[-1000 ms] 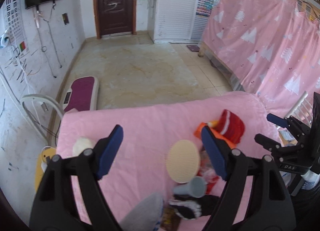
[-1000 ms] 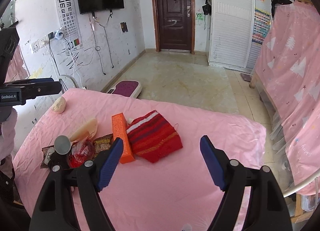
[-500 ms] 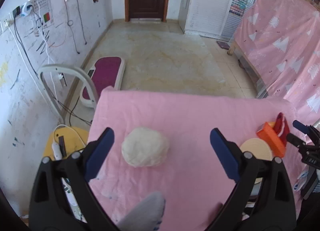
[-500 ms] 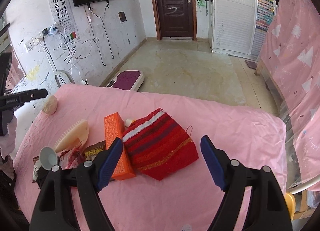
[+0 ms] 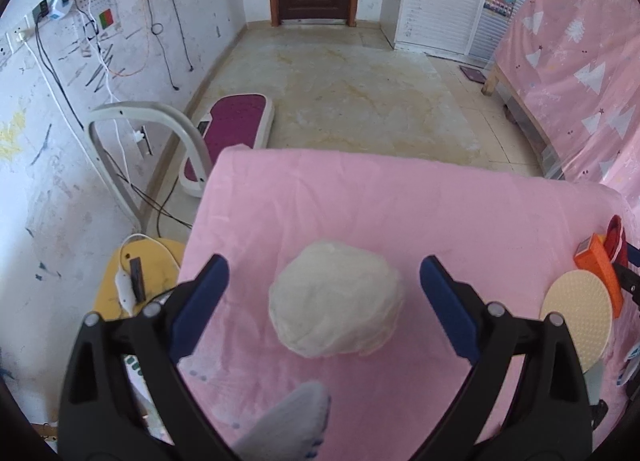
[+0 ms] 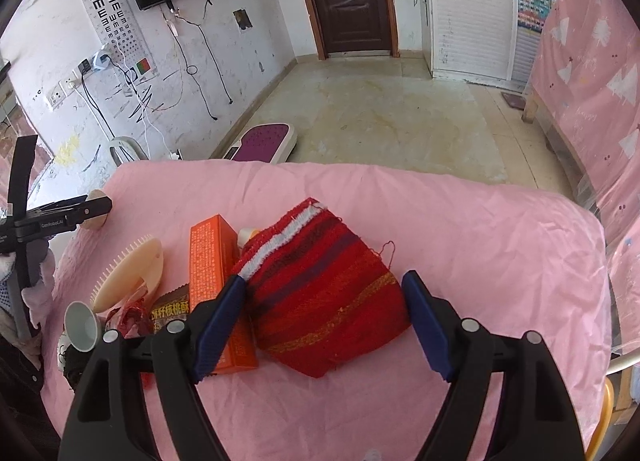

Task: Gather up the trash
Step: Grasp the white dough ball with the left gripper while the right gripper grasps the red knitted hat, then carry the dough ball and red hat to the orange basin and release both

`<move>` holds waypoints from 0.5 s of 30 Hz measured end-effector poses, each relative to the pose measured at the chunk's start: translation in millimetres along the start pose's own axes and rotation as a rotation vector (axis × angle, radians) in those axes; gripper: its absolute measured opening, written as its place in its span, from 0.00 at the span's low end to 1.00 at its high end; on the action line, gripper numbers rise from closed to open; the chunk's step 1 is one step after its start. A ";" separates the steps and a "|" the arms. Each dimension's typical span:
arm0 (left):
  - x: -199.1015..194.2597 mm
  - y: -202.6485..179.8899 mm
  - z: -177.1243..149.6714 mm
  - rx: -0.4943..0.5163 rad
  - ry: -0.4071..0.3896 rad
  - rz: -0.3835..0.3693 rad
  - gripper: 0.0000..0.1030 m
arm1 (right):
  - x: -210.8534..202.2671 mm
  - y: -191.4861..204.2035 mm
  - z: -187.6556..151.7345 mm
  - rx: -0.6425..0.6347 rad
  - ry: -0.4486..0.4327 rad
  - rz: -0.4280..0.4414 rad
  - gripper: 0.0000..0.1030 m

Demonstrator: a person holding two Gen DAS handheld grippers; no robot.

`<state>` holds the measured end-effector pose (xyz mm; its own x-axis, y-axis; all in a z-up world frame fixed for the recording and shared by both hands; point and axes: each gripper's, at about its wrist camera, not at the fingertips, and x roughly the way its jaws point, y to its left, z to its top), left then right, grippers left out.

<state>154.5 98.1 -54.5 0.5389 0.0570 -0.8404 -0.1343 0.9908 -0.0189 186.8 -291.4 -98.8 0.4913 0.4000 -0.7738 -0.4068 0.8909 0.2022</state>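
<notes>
Pink-sheeted table, items as they lie:

1. Crumpled white wad, likely tissue or paper; rests on the sheet near the table's left edge, well apart from the other things. The left gripper is spread wide, its blue pads either side of the wad with a clear gap on both sides, nothing pinched.

2. Red striped knitted piece, lying flat near the middle of the table. The right gripper is spread wide above it, fingers flanking the cloth; whether the pads touch it cannot be told.

3. Orange box, long, printed with small text, lying just beside the knitted piece on its left, touching or overlapping its edge.

4. Cream round brush with short bristles, tilted, left of the orange box.

5. Dark snack wrapper with yellow lettering, tucked between brush and box.

6. Red crinkled wrapper, beside the snack wrapper.

7. Small grey funnel, at the near left of the cluster.

Off the table: purple-topped scale on the floor; yellow stool carrying a white cable.
</notes>
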 end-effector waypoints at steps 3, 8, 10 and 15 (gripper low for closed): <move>3.7 2.0 -1.4 -0.006 0.007 -0.016 0.75 | 0.2 0.6 -0.5 -0.003 -0.001 0.000 0.69; 3.6 1.5 -2.6 0.007 -0.003 -0.017 0.55 | -0.9 8.9 -3.6 -0.029 -0.002 -0.007 0.50; 2.2 -1.5 -4.4 0.019 -0.009 -0.025 0.54 | -1.3 12.8 -5.1 -0.041 0.000 -0.004 0.33; -7.0 -6.0 -6.9 0.029 -0.039 -0.039 0.54 | -12.0 22.1 -12.4 -0.097 -0.008 -0.021 0.13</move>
<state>145.8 90.9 -52.3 0.5752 0.0223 -0.8177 -0.0890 0.9954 -0.0354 162.4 -279.2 -92.5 0.5060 0.3836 -0.7725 -0.4693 0.8739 0.1266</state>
